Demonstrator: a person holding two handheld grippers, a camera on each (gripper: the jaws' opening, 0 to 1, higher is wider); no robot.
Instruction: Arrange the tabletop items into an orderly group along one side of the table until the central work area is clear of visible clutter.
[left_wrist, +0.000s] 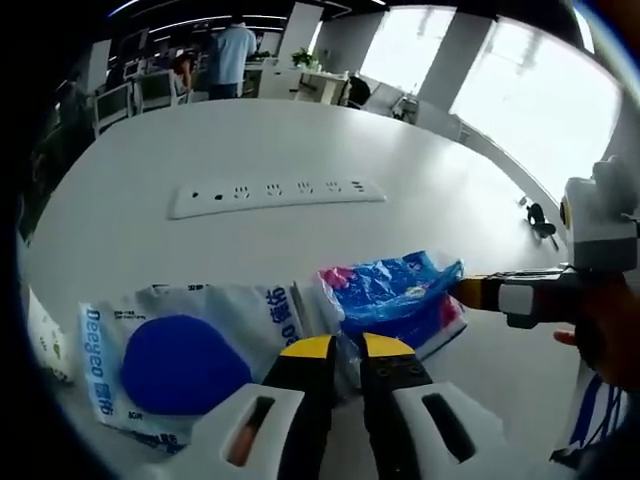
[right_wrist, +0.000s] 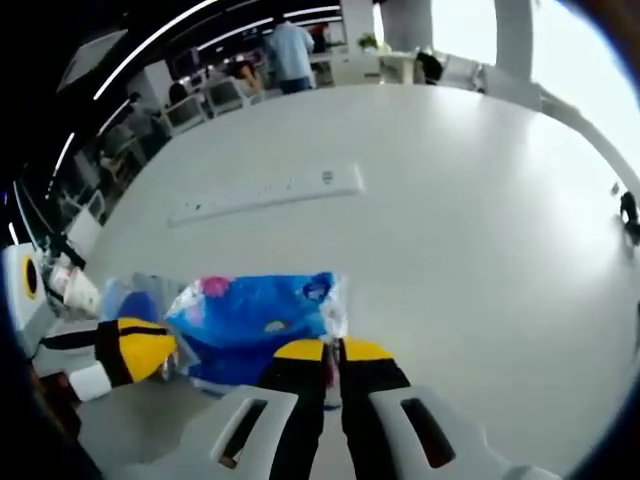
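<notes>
The left hand-held gripper (left_wrist: 346, 347) and right hand-held gripper (right_wrist: 333, 350), jaws narrowed, each pinch an edge of the blue packet (left_wrist: 400, 295) near the tabletop (left_wrist: 300, 140) edge. A white tissue pack (left_wrist: 180, 350) lies touching it; the power strip (left_wrist: 277, 195) sits uncollected mid-table. The left gripper view adds the pack's blue circle.

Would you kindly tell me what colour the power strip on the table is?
White; the power strip shows best in the left gripper view.

We see a smooth, matt white bench (left_wrist: 430, 190). The blue packet (right_wrist: 255, 320) is crinkled glossy plastic film. The white packet (left_wrist: 170, 330) looks alike.
</notes>
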